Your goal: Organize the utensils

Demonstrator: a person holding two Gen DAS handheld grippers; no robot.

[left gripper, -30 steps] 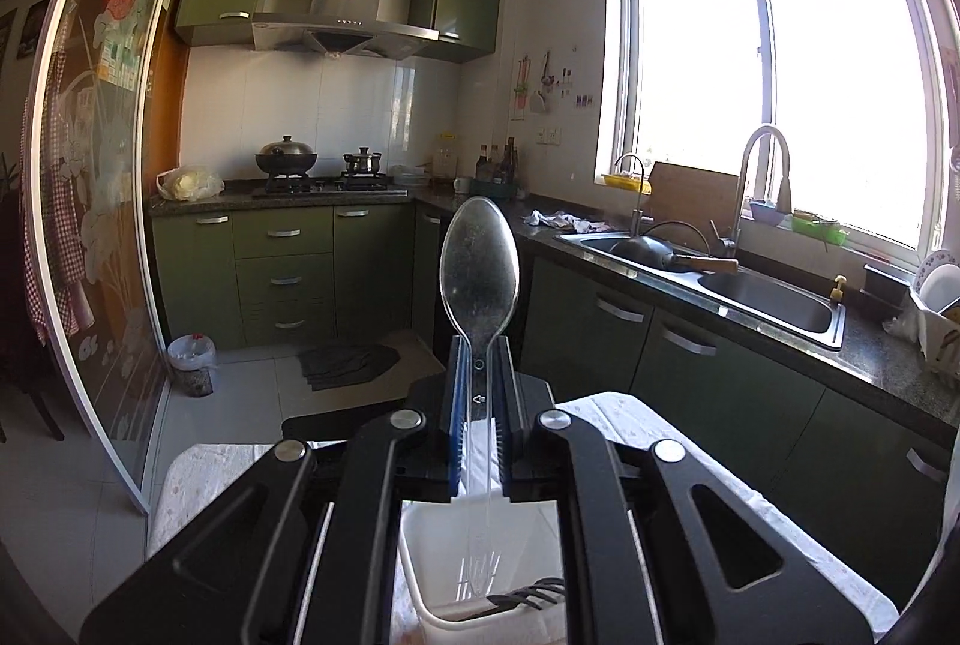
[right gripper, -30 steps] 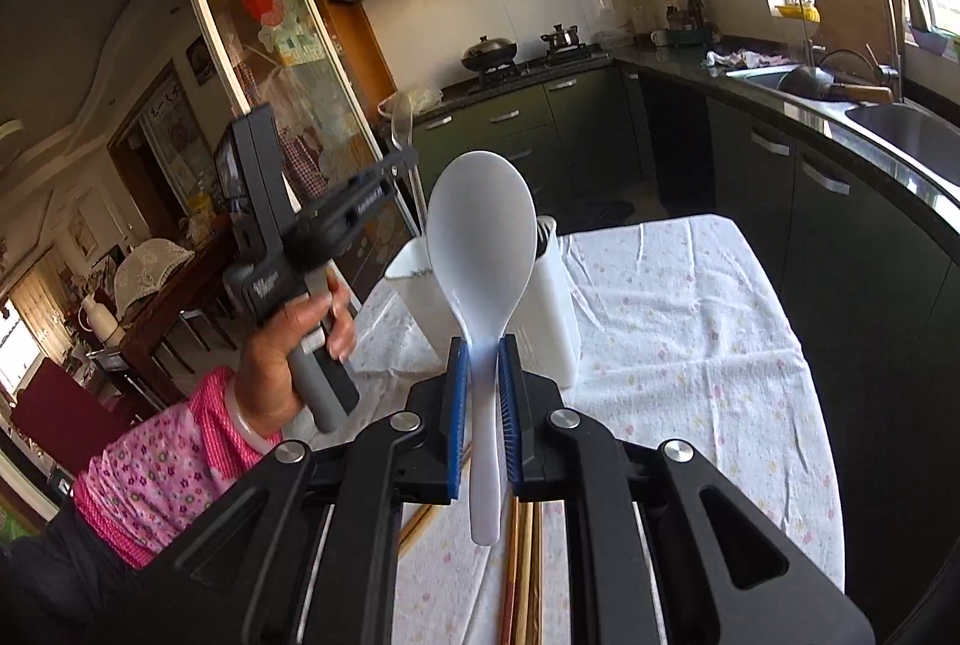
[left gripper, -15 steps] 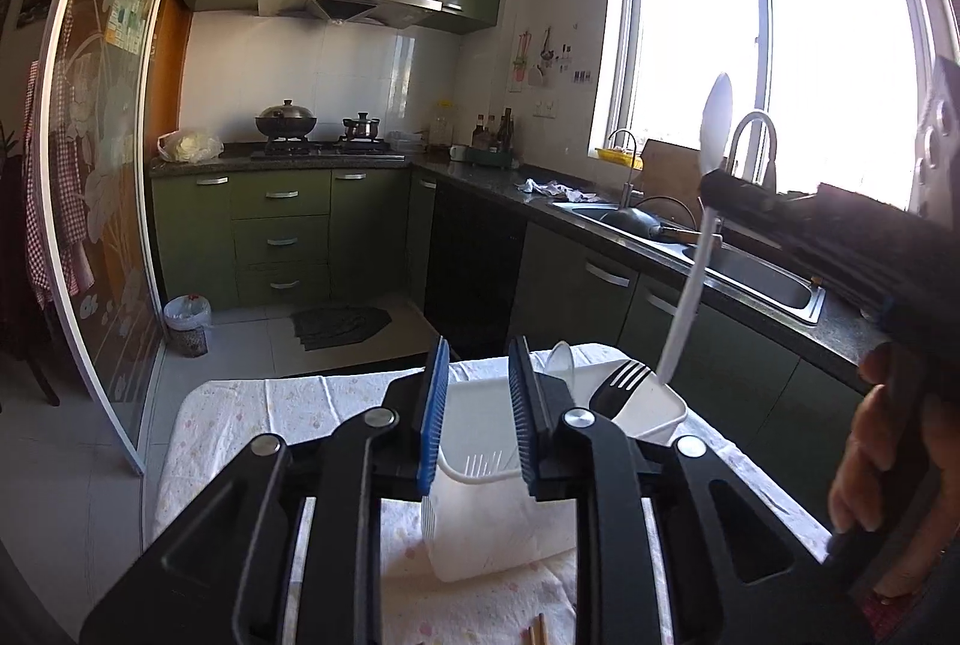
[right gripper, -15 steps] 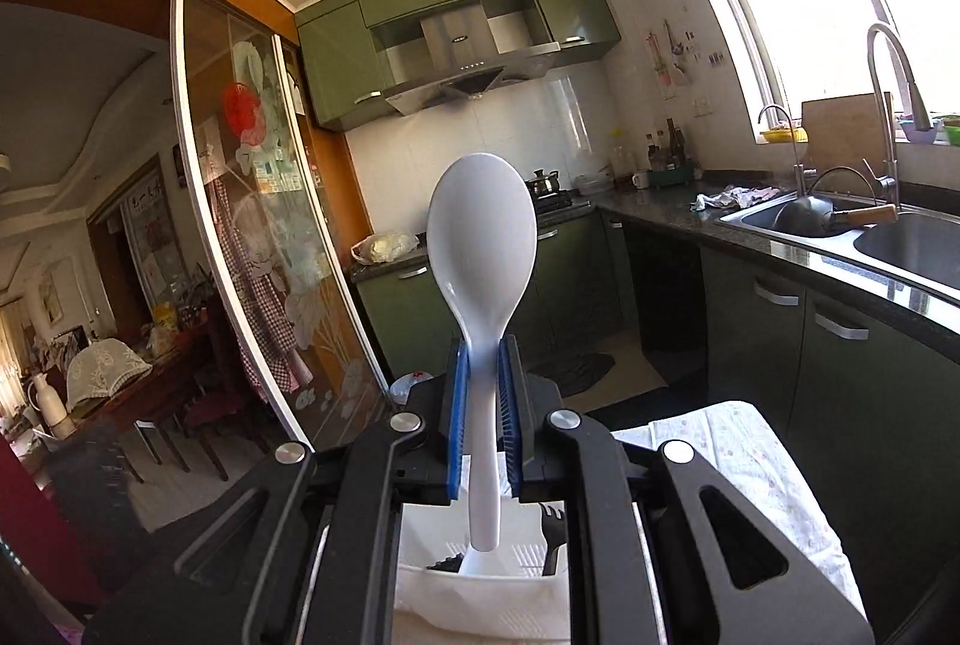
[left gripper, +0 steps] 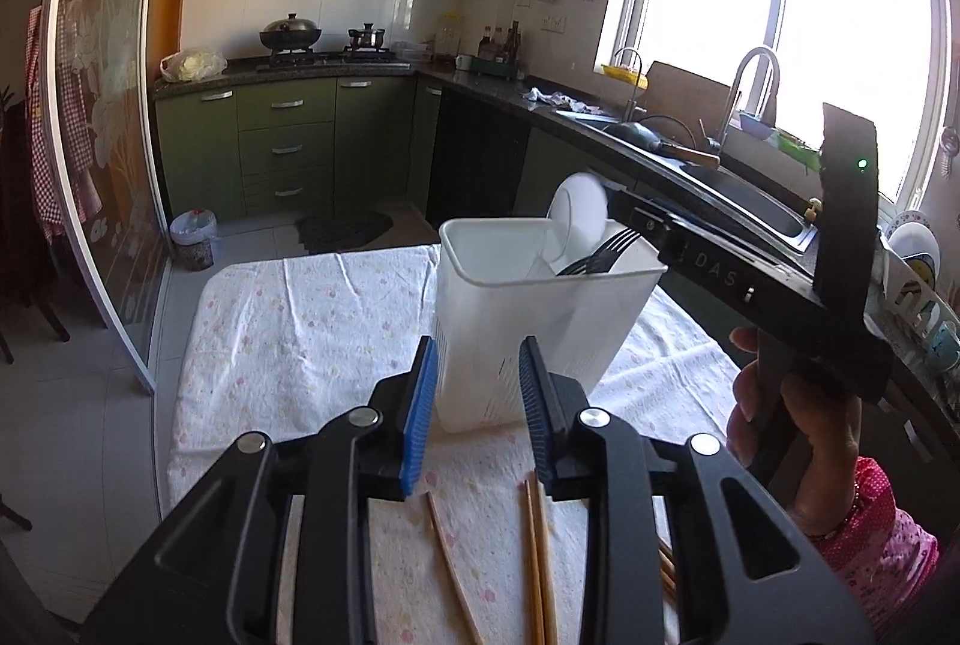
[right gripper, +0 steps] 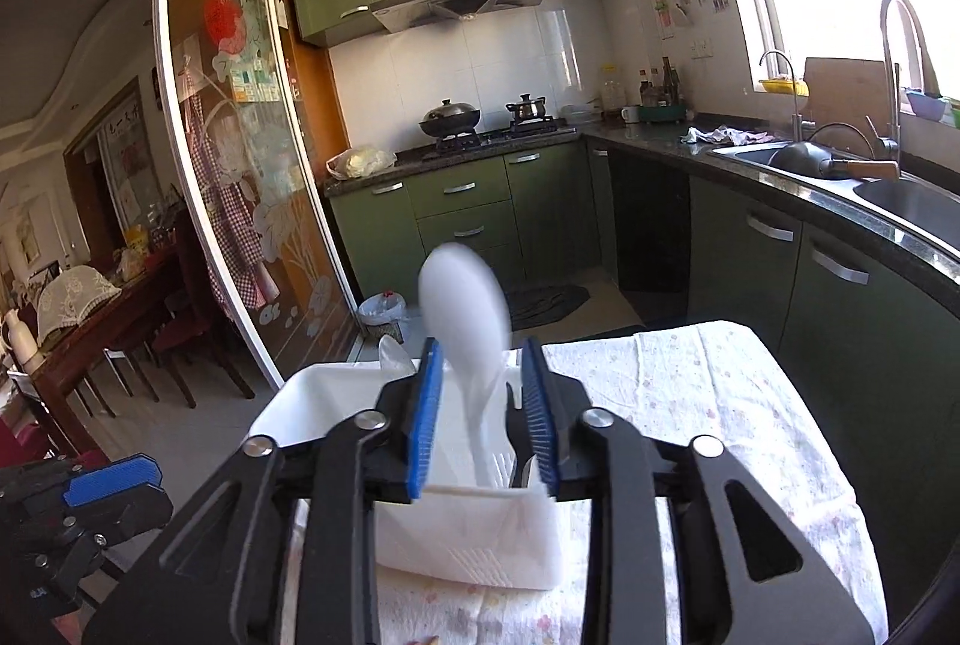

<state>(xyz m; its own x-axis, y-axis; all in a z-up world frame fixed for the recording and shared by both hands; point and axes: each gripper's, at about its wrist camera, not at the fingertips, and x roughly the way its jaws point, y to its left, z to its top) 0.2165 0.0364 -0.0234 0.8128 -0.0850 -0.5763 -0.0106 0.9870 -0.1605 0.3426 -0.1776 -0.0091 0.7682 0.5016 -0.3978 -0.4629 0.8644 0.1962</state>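
While the right claw [right gripper: 483, 417] sits over the white utensil holder [right gripper: 468, 537], its jaws are opening and the white plastic spoon [right gripper: 465, 309] stands between the blue pads [right gripper: 425, 423], blurred, pads not visibly pressing on it, handle end down inside the holder. Left wrist view: same spoon's bowl [left gripper: 579, 219] pokes above the holder rim [left gripper: 498, 225], next to black fork tines [left gripper: 606, 249]. A metal spoon bowl [right gripper: 393, 352] also shows at the holder's far rim in the right wrist view.

Left claw [left gripper: 477, 405] jaws opening too, nothing between them; the holder only lines up behind the gap, it stands further off on the table [left gripper: 312, 321] with its floral cloth. Wooden chopsticks [left gripper: 537, 555] lie loose on the cloth just below the left claw, near the holder but apart from it.

Person's right hand [left gripper: 792, 423], pink sleeve, grips the right tool's handle at the right edge of the left wrist view
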